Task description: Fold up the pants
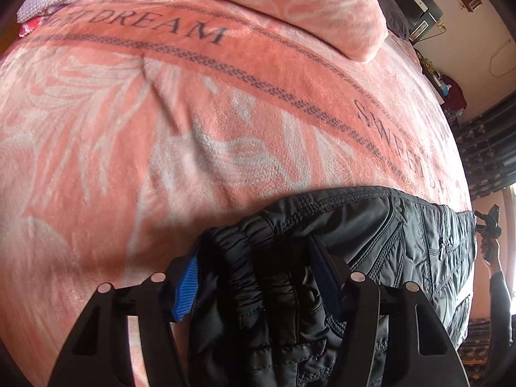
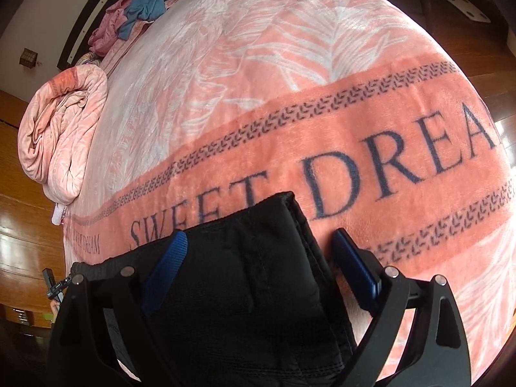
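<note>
Our black quilted padded pants (image 1: 371, 245) lie along the near edge of the pink fleece "Sweet Dream" blanket (image 1: 193, 113). The left gripper (image 1: 254, 277) clamps the bunched elastic waistband; the right gripper (image 2: 258, 258) straddles the folded leg end, jaws apart. Slick padding could slip and spring open. A rolled pink quilt (image 2: 61, 135) sits far off.

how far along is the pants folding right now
Done: the black pants lie stretched along the near edge of the pink blanket, and the leg end already looks doubled over. In hand: the left gripper has the bunched waistband between its fingers; the right gripper straddles the leg end, jaws wide, its right pad clear of the cloth. Left: lifting one end over onto the other and flattening.
</note>
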Motion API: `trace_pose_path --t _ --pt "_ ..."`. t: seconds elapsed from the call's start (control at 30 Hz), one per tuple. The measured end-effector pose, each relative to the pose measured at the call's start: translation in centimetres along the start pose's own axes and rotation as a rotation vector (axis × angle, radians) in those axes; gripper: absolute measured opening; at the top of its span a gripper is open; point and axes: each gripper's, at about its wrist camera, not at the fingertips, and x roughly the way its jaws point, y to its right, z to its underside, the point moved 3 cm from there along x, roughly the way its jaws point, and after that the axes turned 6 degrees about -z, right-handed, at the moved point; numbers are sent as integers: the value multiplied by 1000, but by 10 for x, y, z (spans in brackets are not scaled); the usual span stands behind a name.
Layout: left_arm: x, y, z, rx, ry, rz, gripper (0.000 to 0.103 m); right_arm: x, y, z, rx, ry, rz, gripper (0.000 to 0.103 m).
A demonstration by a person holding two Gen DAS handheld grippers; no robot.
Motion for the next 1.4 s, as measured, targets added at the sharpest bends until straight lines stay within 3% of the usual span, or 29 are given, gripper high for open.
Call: trace_pose_path --t 0.03,0.1,0.13,0.2,0.23,0.6,0.97,1.17,1.4 --pt "0 -1 0 -8 7 -13 57 -2 -2 0 -3 11 -31 84" --pt "-1 -5 0 -35 13 -21 50 -6 -1 2 1 11 -59 29" --pt "-3 -6 1 -43 16 -19 42 -8 1 2 3 11 -37 16" --pt "-5 -3 1 -45 20 -35 33 -16 0 5 -11 27 -31 11" --pt "-6 -2 1 -39 23 -68 21 -21 -4 7 -25 40 -24 10" --pt "-43 14 -2 -11 69 -135 15 -91 -55 24 -81 165 96 7" --pt "-134 49 5 63 211 -99 14 -179 -93 77 -84 287 133 6" --pt "-181 60 32 68 311 -56 14 -219 -95 121 -76 338 138 6" --pt "-216 50 77 42 371 -12 14 -252 -83 184 -46 391 125 5"
